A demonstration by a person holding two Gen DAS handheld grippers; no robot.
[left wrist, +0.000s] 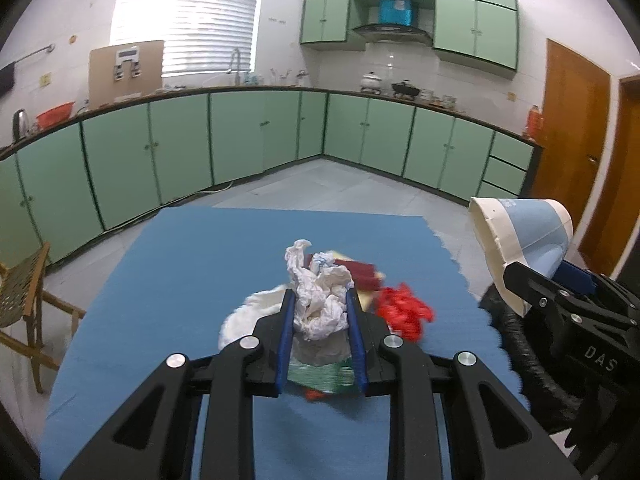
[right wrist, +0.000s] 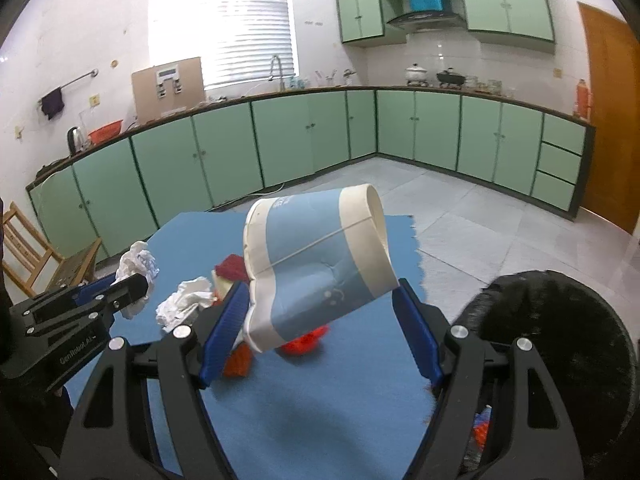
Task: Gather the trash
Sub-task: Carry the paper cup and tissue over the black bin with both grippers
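Observation:
In the left wrist view my left gripper [left wrist: 320, 296] is shut on a crumpled white paper wad [left wrist: 320, 308], held above the blue cloth [left wrist: 192, 280]. Under it lie a white tissue [left wrist: 244, 316], a red wrapper [left wrist: 404, 312], a dark red box [left wrist: 362, 274] and a green packet [left wrist: 320, 376]. My right gripper [right wrist: 320, 292] is shut on a dented blue-and-white paper cup [right wrist: 316, 256], lying sideways with its mouth to the right. The same cup [left wrist: 520, 236] shows at the right of the left view. The left gripper [right wrist: 138, 286] with its wad [right wrist: 138, 260] appears at the left of the right view.
A black bin [right wrist: 556, 344] stands at the table's right edge, also seen as the bin [left wrist: 516, 344] beside the right gripper. A wooden chair [left wrist: 24, 304] stands left of the table. Green cabinets [left wrist: 240, 140] line the far walls, with a wooden door [left wrist: 572, 128] on the right.

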